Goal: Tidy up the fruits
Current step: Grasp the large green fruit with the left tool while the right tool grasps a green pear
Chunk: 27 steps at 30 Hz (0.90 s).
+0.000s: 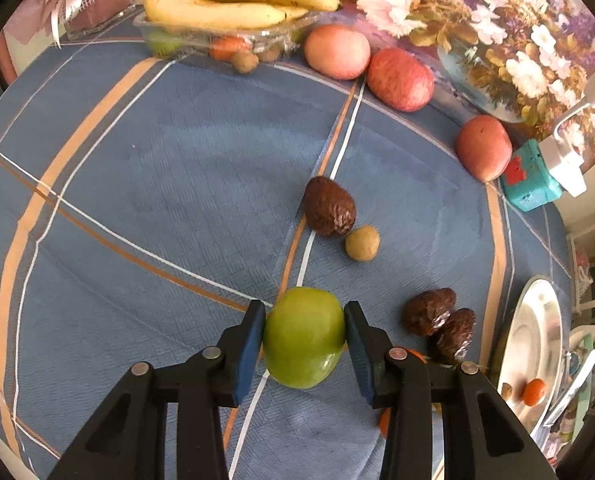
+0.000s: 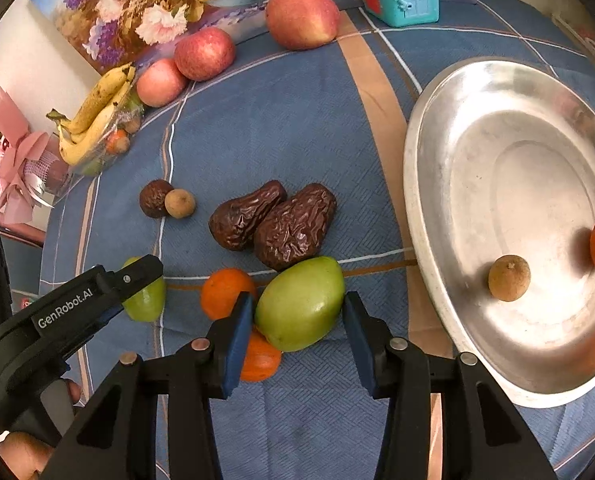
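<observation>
Left wrist view: my left gripper (image 1: 304, 336) clamps a green apple (image 1: 303, 338) resting on the blue tablecloth (image 1: 157, 184).

Right wrist view: my right gripper (image 2: 299, 322) grips a second green fruit (image 2: 300, 304) beside the metal plate (image 2: 449, 152).

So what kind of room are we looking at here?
Probably a home dining area: a table under a blue checked cloth, a floral painting leaning behind it, and a clear plastic tray of yellow bananas beside a pink wrapped bouquet.
</observation>
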Available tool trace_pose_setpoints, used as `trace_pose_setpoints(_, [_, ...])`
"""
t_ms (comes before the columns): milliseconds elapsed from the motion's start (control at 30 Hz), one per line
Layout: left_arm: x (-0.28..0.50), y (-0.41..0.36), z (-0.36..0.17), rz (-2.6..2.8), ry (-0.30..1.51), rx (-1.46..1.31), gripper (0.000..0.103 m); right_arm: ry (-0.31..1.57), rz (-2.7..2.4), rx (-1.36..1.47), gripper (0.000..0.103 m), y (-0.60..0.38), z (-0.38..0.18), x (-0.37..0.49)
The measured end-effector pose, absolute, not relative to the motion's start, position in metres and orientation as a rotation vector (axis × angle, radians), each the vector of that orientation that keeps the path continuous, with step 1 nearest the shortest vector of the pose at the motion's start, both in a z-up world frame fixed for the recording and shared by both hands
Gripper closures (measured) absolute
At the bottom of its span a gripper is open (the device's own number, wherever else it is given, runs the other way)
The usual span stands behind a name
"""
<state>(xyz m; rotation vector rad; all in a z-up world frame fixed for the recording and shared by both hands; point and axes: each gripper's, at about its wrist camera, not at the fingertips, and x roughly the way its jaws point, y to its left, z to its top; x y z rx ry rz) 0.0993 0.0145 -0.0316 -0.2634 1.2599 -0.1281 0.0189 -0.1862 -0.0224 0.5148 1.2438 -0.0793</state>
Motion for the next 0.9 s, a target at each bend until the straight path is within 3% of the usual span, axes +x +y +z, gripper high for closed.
trace_pose_setpoints(900, [0.091, 0.009, 0.011, -0.173, 1.156, -0.274, 0.060, 1.146, -0.062, 0.548, 0.057, -0.196, 0.012, 0.011])
